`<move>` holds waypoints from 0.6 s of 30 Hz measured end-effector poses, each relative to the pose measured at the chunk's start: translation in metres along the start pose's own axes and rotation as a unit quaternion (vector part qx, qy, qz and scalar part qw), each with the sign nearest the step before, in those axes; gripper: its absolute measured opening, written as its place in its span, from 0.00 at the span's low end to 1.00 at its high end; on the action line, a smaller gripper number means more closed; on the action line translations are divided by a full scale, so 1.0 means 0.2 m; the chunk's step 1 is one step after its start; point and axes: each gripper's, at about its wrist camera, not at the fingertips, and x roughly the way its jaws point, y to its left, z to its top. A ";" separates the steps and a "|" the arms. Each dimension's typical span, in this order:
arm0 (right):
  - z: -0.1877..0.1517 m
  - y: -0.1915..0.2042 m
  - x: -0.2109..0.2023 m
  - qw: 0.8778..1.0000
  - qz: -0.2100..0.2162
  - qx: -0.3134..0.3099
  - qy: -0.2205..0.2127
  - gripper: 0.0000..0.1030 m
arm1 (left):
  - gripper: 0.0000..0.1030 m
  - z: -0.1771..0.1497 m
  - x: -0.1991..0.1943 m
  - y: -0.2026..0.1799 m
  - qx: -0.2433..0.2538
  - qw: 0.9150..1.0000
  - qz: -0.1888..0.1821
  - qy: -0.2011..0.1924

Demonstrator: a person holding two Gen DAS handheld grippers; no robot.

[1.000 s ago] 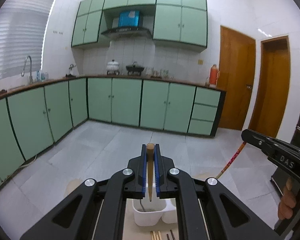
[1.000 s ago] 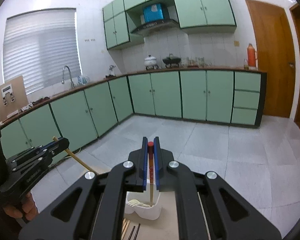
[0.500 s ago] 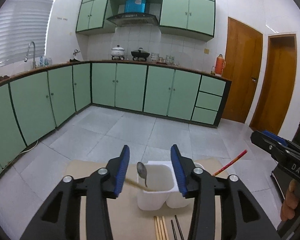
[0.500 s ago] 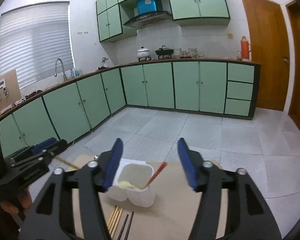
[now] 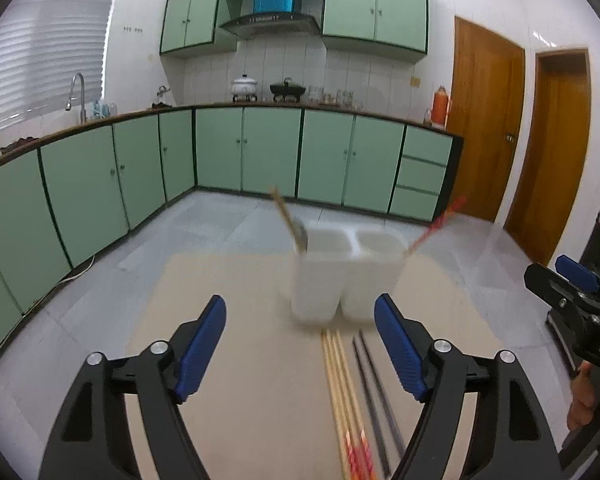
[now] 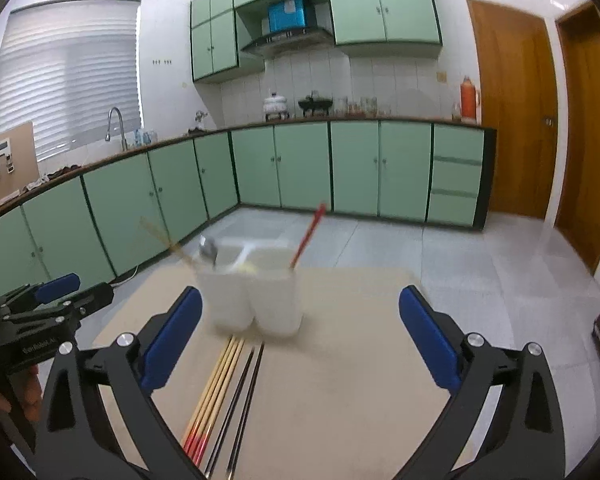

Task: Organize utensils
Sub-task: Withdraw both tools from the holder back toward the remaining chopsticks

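Observation:
A white two-cup holder stands on a tan table. Its left cup holds a wooden-handled utensil and a metal spoon. Its right cup holds a red-tipped chopstick. Light wooden chopsticks with red ends and dark chopsticks lie in front of the holder. My left gripper is open and empty, back from the holder. My right gripper is open and empty, also back from it.
The right gripper body shows at the right edge of the left wrist view; the left one shows at the left edge of the right wrist view. Green kitchen cabinets and wooden doors stand beyond the tiled floor.
Both grippers opened and let go: the wooden-handled utensil dropped into the left cup, the red-tipped chopstick into the right. Both grippers then drew back from the holder.

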 end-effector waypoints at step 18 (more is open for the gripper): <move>-0.59 0.12 -0.01 0.994 -0.013 0.009 0.108 0.93 | 0.73 -0.58 0.00 0.03 0.013 0.996 0.011 0.090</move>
